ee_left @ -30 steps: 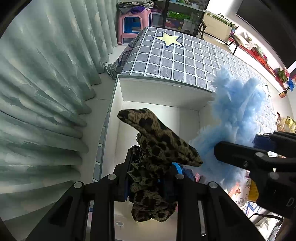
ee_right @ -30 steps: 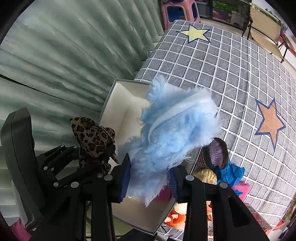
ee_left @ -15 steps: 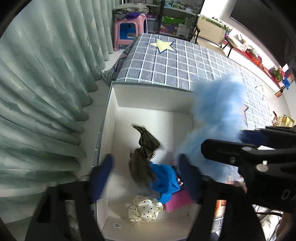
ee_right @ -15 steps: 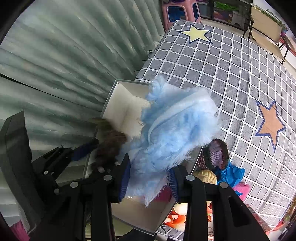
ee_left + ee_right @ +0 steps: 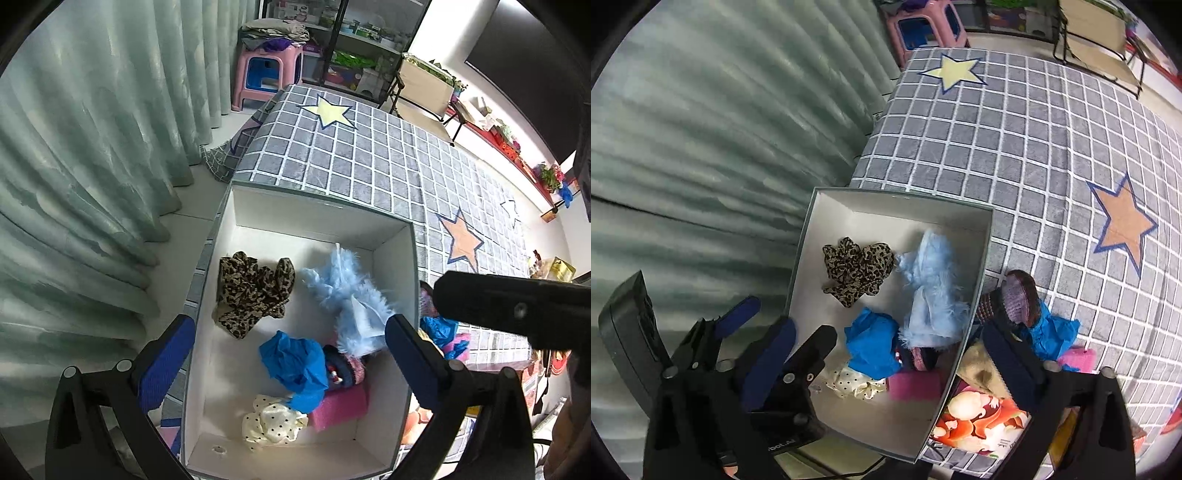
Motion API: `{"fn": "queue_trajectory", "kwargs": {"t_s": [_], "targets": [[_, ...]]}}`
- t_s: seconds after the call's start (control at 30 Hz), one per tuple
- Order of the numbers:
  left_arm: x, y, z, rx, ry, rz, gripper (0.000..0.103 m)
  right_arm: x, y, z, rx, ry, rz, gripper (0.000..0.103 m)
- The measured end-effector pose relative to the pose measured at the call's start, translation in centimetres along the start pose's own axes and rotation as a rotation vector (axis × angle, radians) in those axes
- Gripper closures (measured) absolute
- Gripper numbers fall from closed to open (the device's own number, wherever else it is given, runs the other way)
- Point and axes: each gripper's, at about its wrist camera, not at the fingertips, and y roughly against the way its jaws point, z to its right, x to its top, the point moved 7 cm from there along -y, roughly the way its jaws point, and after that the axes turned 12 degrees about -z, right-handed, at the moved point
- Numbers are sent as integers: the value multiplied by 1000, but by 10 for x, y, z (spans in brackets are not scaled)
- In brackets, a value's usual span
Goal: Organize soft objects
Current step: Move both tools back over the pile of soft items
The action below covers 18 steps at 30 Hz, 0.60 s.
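Leopard-print fabric now lies loose at the left of the white box, dropped from your left gripper, whose fingers have sprung wide apart and hold nothing. Just to its right, the fluffy light-blue piece has also landed inside, released by your right gripper, its fingers likewise spread and empty. Both hands are free for the soft items left on the grid rug beside the box.

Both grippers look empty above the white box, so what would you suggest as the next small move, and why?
Probably swing the right gripper toward the soft things lying outside the box, such as the purple knit piece. Both it and the left gripper are open and empty, the leopard cloth and fluffy blue piece lie inside, and the pile beside the box remains unsorted.
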Motion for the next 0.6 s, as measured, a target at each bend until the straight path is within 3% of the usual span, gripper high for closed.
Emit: {"fn": "queue_trajectory", "kwargs": {"t_s": [0.17,0.33,0.6], "targets": [[-1,6,12,-25,-23,-14,0,-4,9,1,11,-17,3,1],[-1,16,41,-66,-114,-26,0,-17,30,12,56,-72,-13,1],[-10,15,115,-104,-297,-70,0,-53,87,76,74,-169,-64,1]]}}
